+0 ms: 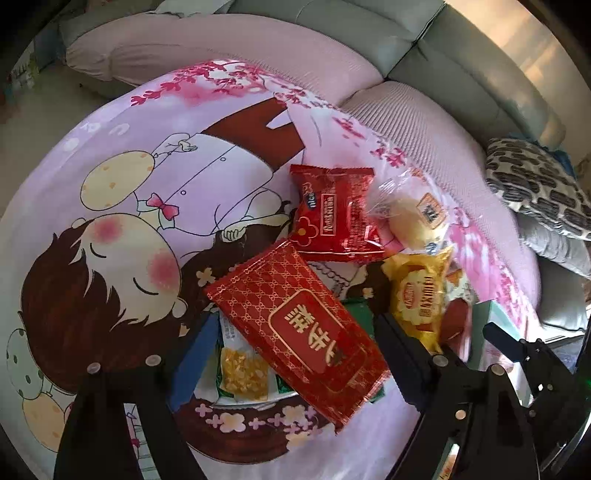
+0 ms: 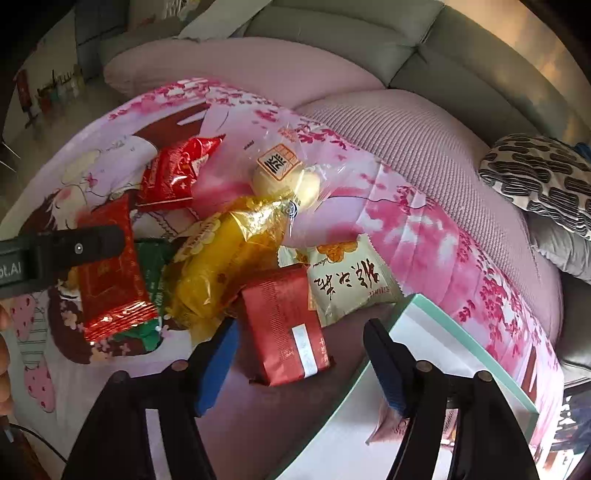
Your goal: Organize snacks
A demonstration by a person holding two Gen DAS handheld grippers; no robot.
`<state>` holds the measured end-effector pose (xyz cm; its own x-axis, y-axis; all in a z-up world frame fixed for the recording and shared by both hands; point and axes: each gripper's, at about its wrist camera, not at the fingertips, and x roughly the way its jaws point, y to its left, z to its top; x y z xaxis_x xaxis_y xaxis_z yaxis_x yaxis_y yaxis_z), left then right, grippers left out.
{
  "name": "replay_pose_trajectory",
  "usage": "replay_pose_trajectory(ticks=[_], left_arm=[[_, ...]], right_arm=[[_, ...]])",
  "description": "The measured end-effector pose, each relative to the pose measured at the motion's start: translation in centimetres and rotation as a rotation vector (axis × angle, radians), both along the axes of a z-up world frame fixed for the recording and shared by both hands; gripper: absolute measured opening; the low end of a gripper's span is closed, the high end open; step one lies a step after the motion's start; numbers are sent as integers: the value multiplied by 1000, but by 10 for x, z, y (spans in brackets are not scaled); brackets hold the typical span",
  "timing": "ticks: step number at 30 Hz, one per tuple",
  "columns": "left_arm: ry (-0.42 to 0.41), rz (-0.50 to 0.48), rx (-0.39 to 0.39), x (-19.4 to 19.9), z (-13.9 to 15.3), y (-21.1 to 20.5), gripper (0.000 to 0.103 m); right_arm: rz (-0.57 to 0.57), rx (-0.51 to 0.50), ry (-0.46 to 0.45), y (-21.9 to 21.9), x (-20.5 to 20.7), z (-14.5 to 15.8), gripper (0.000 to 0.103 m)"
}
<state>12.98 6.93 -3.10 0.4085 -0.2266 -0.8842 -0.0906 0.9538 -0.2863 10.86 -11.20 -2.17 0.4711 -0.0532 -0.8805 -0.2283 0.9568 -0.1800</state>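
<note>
- Snacks lie in a loose heap on the cartoon-printed pink cloth [image 1: 122,206] over a low table in front of a sofa [image 2: 332,33]; the heap sits toward the cloth's right side, near the sofa-side edge.
- Left gripper [image 1: 291,347] straddles the long red patterned packet [image 1: 295,328], which lies over a green-and-white packet [image 1: 240,373]. Its jaws stand apart, and I see no pad pressing on the wrapper.
- Right gripper [image 2: 299,354] hangs over the small dark red packet [image 2: 288,325] at the near edge of the heap, just beside the white box with a mint rim [image 2: 461,332]. Its jaws are apart too, the packet between them but not clamped.
- Step in hand, as I judge it: each tool is closing in for a pick, nothing lifted yet.
- Next move calls for the jaws to close across each packet's narrow width and lift cleanly; the slick foil may slip, and the red packet could drag its neighbour below.
- Only the right wrist view shows the box's inside and the cream packet with black writing [image 2: 347,280]; it also shows the left tool from the side.
- Only the left wrist view shows the red packet's printed face and the green-and-white packet's yellow window.
- Both show the yellow foil packet [image 2: 229,266], the crinkled red bag [image 1: 332,210] and the clear-wrapped pastry [image 2: 288,181].
</note>
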Motion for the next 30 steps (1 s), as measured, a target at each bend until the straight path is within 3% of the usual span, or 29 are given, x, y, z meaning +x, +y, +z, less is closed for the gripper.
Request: replay_pose_trajectory(ticks=[3,6,14,22,30], left_arm=[[27,4,33,4,-7,-3,87],[32,5,41,5,-10,-3,87],[33,16,50,2,-11,2,71],[45,24,21,1,-14,12,69],[45,14,27,0,-14,12,67]], right_arm=[[-9,17,23,-2,5,-7,67],[-19,27,46,-3,5,-15,57],[-102,130,40,-7,0,-13,47],[-235,253,34,-10,-13,-14,44],[-289,238,44,-2,-16,-20,44]])
